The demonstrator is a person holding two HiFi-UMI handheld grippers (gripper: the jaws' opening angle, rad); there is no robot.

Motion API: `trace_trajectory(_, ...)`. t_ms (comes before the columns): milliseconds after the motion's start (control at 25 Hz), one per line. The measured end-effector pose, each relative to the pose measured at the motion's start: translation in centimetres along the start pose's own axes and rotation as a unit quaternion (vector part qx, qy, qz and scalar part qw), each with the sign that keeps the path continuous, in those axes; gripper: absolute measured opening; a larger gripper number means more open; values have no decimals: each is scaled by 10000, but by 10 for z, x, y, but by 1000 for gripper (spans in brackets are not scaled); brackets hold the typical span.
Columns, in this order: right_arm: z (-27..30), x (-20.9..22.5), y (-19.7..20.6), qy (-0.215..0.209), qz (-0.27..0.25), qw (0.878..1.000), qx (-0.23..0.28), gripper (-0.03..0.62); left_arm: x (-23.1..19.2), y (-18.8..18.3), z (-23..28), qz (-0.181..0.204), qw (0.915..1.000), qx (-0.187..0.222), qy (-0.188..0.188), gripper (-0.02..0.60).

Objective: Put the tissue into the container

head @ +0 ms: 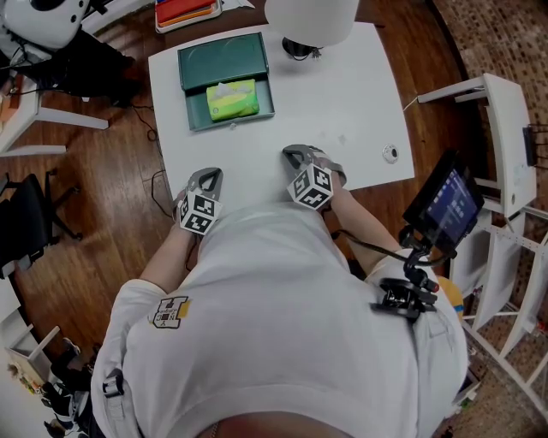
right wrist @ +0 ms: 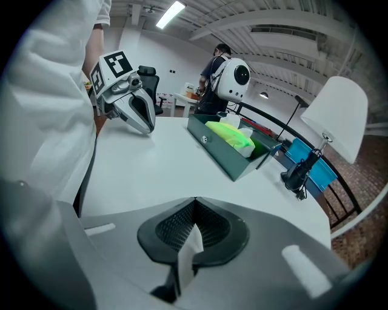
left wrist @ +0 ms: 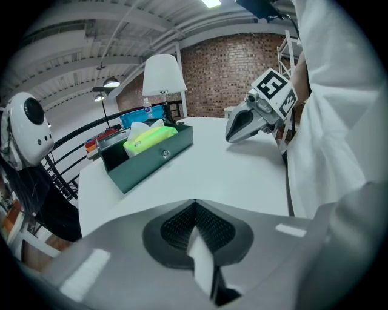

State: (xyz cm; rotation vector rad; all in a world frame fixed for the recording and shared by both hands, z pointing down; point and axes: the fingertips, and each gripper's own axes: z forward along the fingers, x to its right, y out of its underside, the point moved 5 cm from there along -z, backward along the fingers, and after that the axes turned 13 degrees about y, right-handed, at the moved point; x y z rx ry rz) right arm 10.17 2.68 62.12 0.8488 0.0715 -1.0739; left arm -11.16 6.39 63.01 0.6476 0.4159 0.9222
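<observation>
A green-yellow tissue pack point(head: 231, 100) lies inside the open dark green container point(head: 197, 120) at the far left of the white table point(head: 351, 103). Both grippers rest at the table's near edge, close to the person's body. My left gripper point(head: 211, 174) is shut with nothing between its jaws, and so is my right gripper point(head: 294, 154). From the left gripper view, the container point(left wrist: 151, 158) with the tissue pack point(left wrist: 147, 137) stands ahead on the left, and the right gripper point(left wrist: 235, 130) is at the right. The right gripper view has the container point(right wrist: 225, 158), the tissue pack point(right wrist: 233, 136) and the left gripper point(right wrist: 142, 123).
A white-shaded lamp point(head: 310, 17) stands at the table's far edge. A small round object point(head: 390, 154) lies near the right edge. A tablet on a stand point(head: 445, 204) and a white rack point(head: 505, 128) are to the right. Chairs stand on the wooden floor at the left.
</observation>
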Motion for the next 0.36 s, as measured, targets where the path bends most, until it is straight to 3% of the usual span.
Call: trace_trajectory(360,-2,-2,-1,-34,0,10000,10,0,1,1,-3,14,10000,-26,4,0)
